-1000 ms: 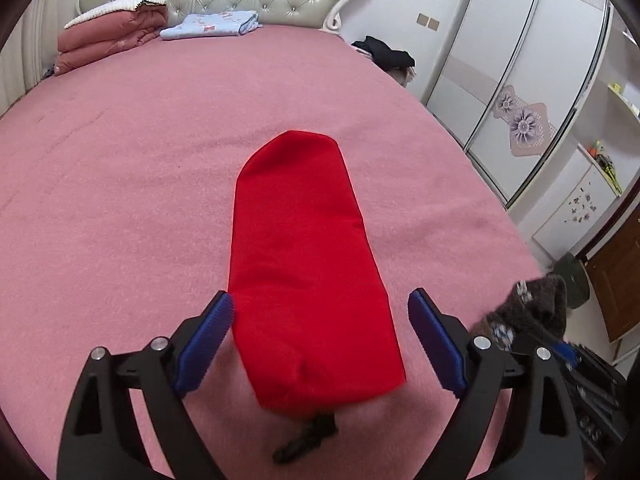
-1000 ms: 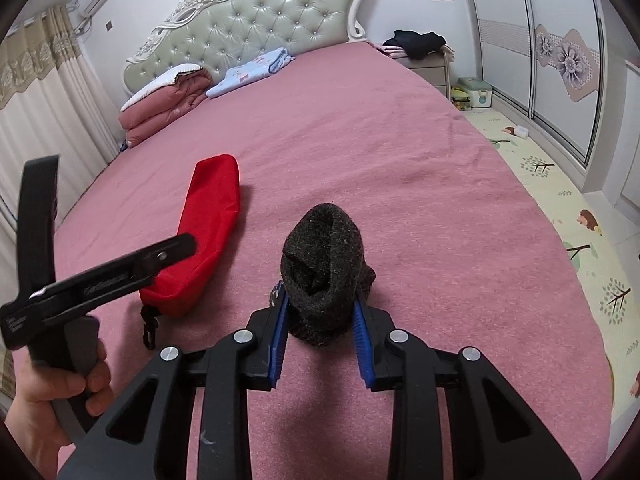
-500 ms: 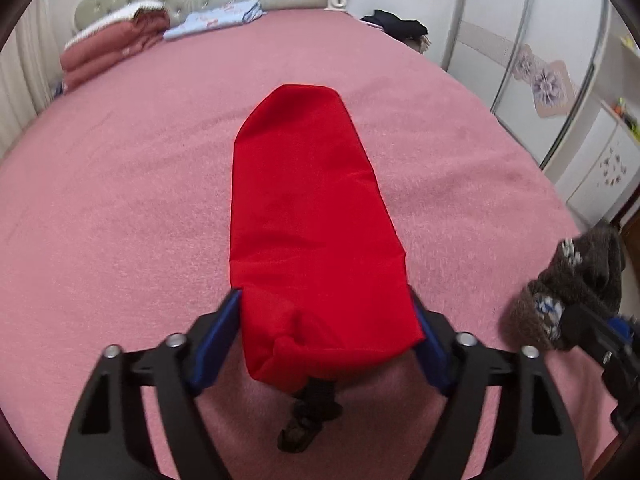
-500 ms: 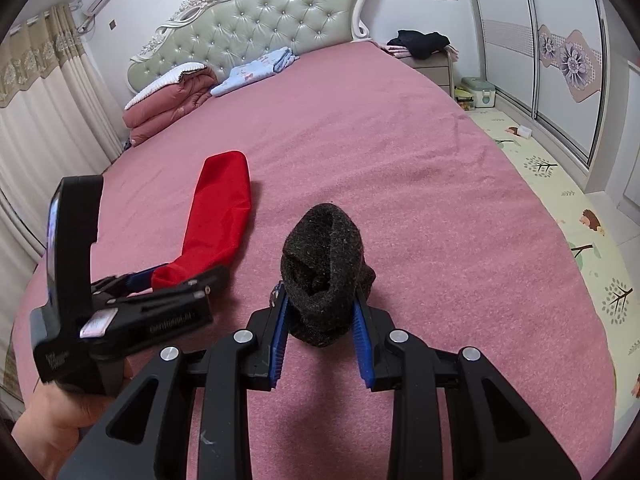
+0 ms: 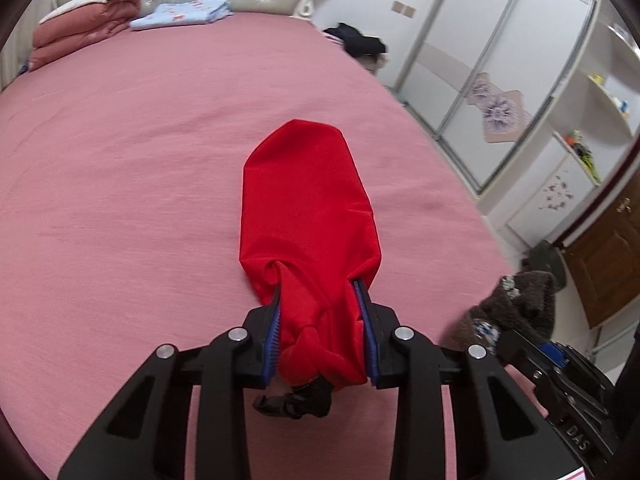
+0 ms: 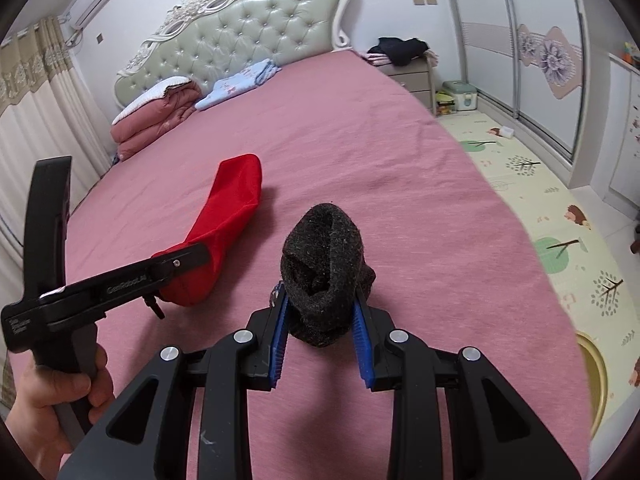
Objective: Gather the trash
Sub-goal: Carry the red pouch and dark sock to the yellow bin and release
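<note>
The left gripper [image 5: 322, 322] is closing its jaws on the gathered mouth of the red drawstring bag [image 5: 308, 208], which lies on the pink bed [image 5: 120, 160]. The bunched cloth may slip free when lifted. Right of the bag, the right gripper [image 6: 320, 320] pinches a rolled dark sock [image 6: 326, 272]. Beyond the bag sit a folded quilt [image 6: 156, 116] and blue cloth [image 6: 236, 84]; nothing blocks the way.
</note>
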The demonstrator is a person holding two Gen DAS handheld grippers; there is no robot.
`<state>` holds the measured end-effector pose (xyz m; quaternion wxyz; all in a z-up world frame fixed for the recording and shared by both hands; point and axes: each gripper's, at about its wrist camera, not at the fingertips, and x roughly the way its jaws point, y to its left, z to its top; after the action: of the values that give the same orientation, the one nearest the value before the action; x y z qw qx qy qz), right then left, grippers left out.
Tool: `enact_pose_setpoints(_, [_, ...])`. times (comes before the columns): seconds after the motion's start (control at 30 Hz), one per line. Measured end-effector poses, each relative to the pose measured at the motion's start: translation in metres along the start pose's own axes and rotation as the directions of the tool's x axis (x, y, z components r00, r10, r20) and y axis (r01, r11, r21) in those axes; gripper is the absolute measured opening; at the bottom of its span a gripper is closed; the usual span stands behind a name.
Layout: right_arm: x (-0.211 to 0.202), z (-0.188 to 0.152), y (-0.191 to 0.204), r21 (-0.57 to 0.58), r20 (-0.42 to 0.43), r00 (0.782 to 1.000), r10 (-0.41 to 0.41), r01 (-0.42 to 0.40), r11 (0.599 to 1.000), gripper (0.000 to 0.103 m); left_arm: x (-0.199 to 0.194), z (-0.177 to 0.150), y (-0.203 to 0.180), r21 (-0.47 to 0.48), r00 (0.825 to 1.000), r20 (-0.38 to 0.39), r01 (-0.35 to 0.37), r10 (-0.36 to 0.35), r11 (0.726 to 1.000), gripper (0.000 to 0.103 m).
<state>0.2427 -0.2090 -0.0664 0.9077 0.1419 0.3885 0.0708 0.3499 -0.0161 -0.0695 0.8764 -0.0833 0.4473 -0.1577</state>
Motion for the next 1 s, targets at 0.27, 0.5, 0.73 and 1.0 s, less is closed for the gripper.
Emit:
enact_pose_setpoints(0.27, [-0.042, -0.01, -0.062, 0.046, 0.025, 0.997, -0.07, 0.069, 0.997, 0.028, 0.012, -0.021, -0.072, 0.002, 0.992, -0.026, 0.122, -0.122, 0.993, 0.03])
enact_pose_setpoints(0.5, [-0.081, -0.025, -0.124, 0.123, 0.048, 0.99, -0.135, 0.128, 0.984, 0.028, 0.025, -0.041, -0.151, 0.047, 0.974, -0.074, 0.216, -0.212, 0.975, 0.029])
enact_pose_setpoints(0.73, [-0.119, -0.047, -0.189, 0.223, 0.06, 0.977, -0.206, 0.188, 0.956, 0.028, 0.04, -0.062, -0.231, 0.116, 0.951, -0.137, 0.292, -0.276, 0.949, 0.029])
enact_pose_setpoints(1.0, [-0.154, -0.076, -0.257, 0.351, 0.05, 0.958, -0.282, 0.247, 0.903, 0.028, 0.064, -0.087, -0.308, 0.182, 0.924, -0.223, 0.354, -0.312, 0.917, 0.029])
